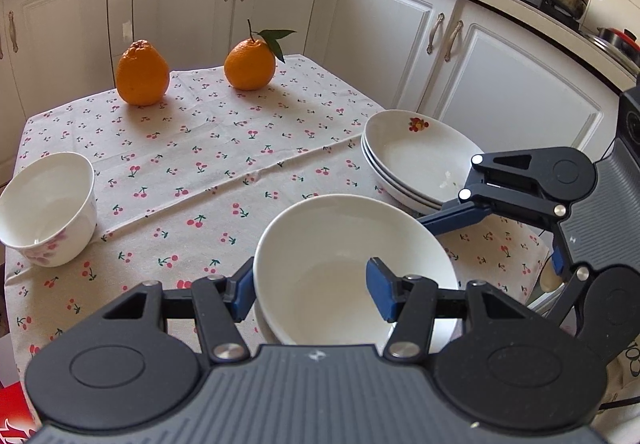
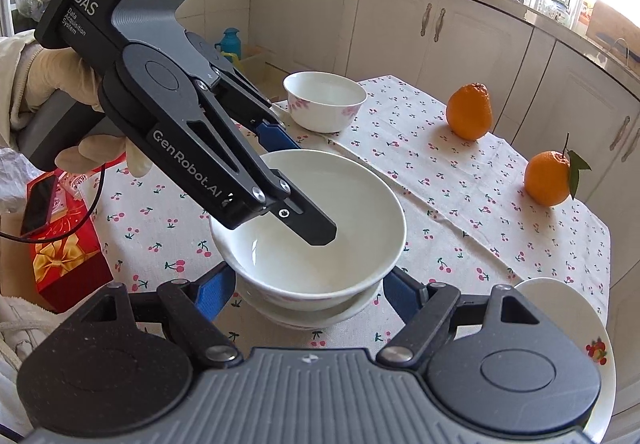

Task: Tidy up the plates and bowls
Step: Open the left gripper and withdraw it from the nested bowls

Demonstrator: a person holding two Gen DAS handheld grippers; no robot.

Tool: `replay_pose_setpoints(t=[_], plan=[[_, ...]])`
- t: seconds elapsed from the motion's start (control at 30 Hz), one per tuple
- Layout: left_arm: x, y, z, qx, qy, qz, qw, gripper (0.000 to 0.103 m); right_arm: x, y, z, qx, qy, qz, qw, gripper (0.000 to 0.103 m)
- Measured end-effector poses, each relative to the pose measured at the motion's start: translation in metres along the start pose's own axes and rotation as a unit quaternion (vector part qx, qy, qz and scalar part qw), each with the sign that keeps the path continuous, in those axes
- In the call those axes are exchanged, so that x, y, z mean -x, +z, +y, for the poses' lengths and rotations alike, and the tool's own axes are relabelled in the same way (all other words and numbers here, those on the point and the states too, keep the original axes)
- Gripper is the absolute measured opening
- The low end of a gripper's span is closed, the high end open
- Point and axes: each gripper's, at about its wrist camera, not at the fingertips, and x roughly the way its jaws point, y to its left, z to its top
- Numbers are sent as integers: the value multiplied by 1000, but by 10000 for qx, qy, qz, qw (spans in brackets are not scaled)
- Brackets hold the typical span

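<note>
Left gripper (image 1: 310,294) is clamped on the wall of a plain white bowl (image 1: 340,268): one blue pad sits outside the rim, the other inside the bowl. From the right wrist view this gripper (image 2: 298,184) reaches in from upper left, held by a gloved hand (image 2: 60,84); one finger (image 2: 316,224) dips into the bowl (image 2: 320,228), which rests nested in a second bowl (image 2: 316,314) beneath it.

Right gripper (image 2: 308,284) has its jaws parted, blue pads flanking the stacked bowls on either side; whether the pads touch the porcelain cannot be told. In the left wrist view it (image 1: 496,228) enters from the right.

Stack stands near the front edge of a table under a cherry-print tablecloth (image 1: 208,164). Further back left: a pink-flowered bowl (image 1: 48,208), apart from the stack. To the right: stacked shallow plates (image 1: 416,160) with a fruit motif. At the far edge: two oranges, one bare (image 1: 142,74), one with a leaf (image 1: 250,64). Beside the table stands a red gift box (image 2: 64,264).
</note>
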Motion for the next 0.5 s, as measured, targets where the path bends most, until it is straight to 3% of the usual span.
replay_pose_setpoints(t=[0.5], plan=[[-4,-2,-3,-78,-58,56,9999,62,-5,-2,-2,-36,48,105,9999,84]])
